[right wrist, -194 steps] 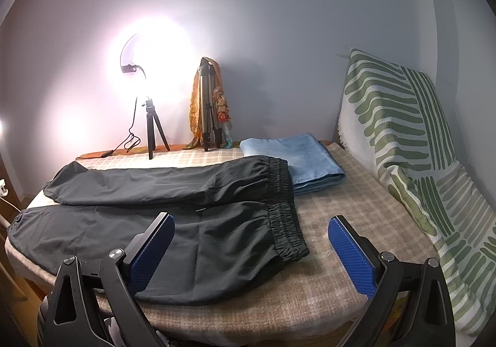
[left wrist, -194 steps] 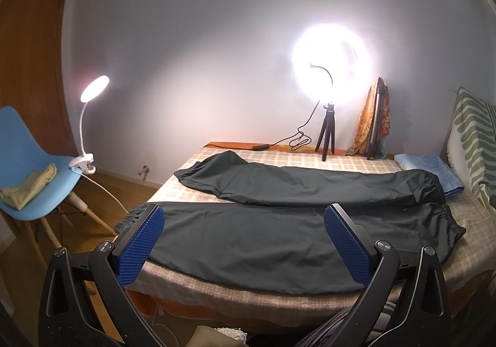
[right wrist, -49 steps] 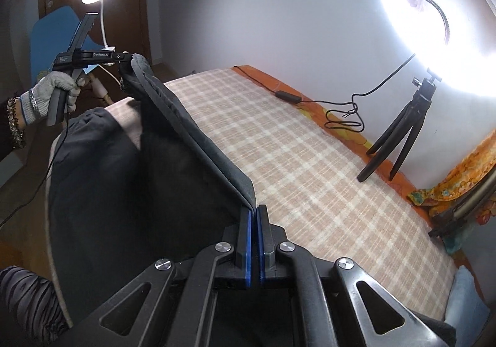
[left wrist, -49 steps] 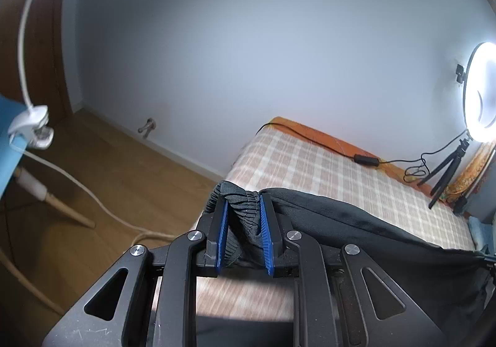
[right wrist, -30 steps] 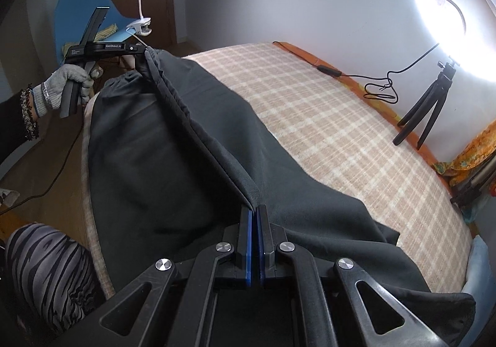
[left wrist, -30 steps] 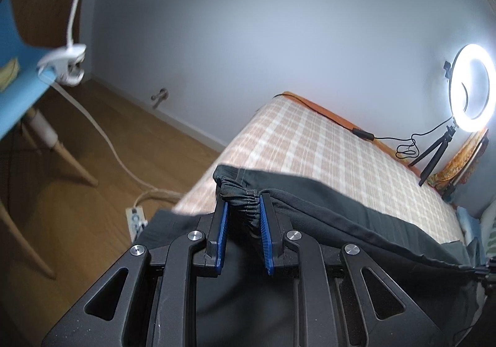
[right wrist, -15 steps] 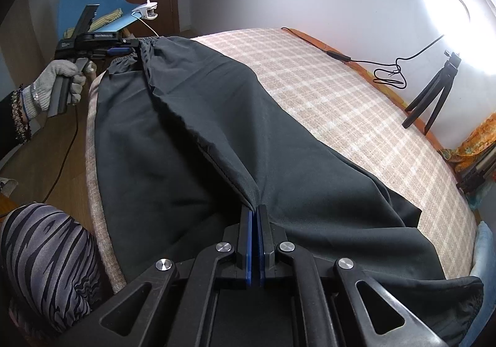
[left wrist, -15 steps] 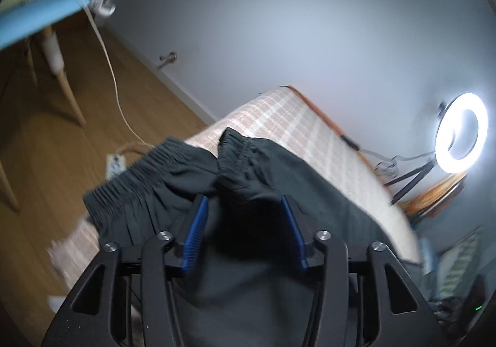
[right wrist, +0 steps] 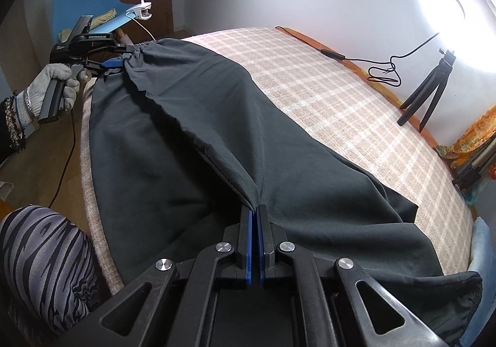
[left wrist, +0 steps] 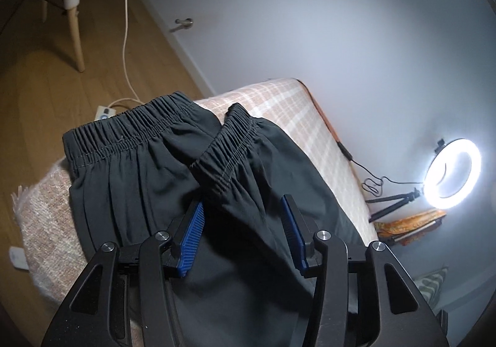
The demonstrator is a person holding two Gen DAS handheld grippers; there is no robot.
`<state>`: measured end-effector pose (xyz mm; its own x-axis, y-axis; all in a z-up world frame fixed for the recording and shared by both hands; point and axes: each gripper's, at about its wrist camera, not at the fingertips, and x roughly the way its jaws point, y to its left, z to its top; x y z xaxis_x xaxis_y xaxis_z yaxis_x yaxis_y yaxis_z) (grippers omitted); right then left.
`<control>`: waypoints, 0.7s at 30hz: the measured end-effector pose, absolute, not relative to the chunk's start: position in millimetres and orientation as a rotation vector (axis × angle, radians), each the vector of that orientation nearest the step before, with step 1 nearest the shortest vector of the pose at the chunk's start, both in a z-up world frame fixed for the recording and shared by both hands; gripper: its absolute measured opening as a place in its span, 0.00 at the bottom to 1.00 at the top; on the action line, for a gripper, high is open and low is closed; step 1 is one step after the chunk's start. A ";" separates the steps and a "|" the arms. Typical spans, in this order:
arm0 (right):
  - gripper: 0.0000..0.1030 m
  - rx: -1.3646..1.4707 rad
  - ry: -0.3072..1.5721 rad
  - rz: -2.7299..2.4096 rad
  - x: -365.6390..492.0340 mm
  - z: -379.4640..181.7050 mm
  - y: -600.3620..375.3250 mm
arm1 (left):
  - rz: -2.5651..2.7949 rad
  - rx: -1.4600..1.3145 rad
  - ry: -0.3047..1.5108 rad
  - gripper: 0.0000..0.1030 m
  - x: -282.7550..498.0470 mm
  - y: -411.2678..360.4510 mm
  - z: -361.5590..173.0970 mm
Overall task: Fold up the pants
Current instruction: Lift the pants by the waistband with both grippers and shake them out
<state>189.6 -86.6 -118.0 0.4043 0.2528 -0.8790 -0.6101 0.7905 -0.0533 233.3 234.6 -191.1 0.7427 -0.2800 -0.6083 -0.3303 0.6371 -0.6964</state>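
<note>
Left tongs (left wrist: 243,232) agape over pants (left wrist: 173,167)

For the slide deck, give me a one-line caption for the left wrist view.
Left gripper open above dark pants, two elastic cuffs lying side by side at the bed's edge.

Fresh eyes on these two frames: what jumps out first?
The dark pants dominate, spread lengthwise over the plaid bed cover, one leg folded onto the other, both elastic cuffs at the bed's end. The glaring ring light on its tripod by the far wall comes next. The right hand-held gripper pinches a fabric fold, while the left hand-held gripper gapes open above the cuffs.
</note>
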 end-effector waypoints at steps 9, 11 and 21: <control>0.00 -0.411 1.020 0.531 193.7 -122.1 -83.3 | 0.066 -0.847 0.739 0.04 244.1 240.7 -185.9; 0.00 -0.412 1.010 0.520 193.8 -120.2 -79.6 | 0.066 -0.835 0.713 0.04 242.1 243.6 -177.3; 0.00 -0.423 0.962 0.589 169.4 -99.1 -56.7 | 0.097 -0.827 0.653 0.04 204.4 275.4 -166.3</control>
<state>169.4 -56.7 -99.1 0.4372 0.2759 -0.8560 -0.6364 0.7675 -0.0776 204.4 275.4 -166.3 0.8019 -0.1657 -0.5740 -0.3254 0.6847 -0.6522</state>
